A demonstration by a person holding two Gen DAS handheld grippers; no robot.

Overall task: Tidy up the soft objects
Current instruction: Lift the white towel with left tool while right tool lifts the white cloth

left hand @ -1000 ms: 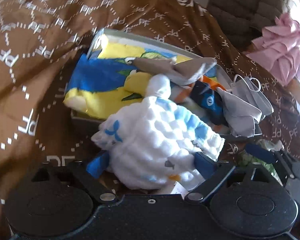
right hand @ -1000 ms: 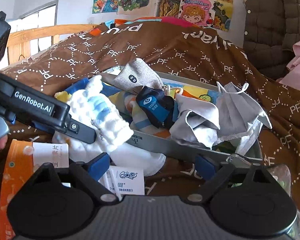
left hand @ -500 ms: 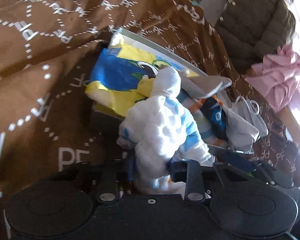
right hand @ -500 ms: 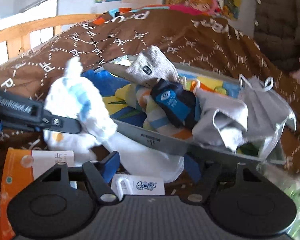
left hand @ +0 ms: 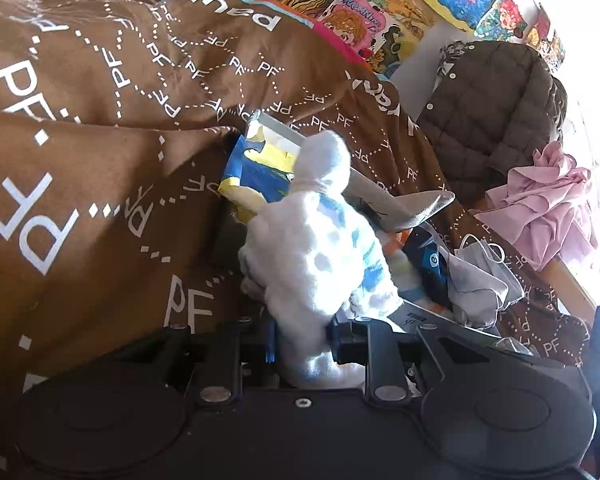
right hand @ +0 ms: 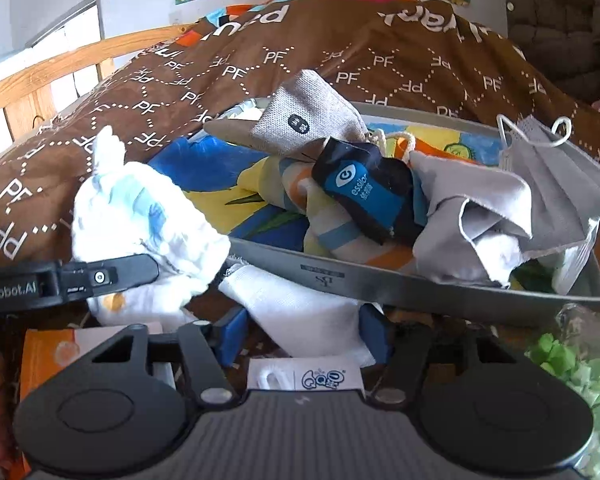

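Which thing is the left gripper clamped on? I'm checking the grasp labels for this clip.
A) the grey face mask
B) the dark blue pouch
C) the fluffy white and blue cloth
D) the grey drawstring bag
C: in the left wrist view the left gripper has its blue pads pressed into the fluffy white and blue cloth, bunching it, while the other three things lie in the metal tray.

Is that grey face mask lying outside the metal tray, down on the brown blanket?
No. The grey face mask rests inside the metal tray at its right end, draped over the rim beside the crumpled grey cloth.
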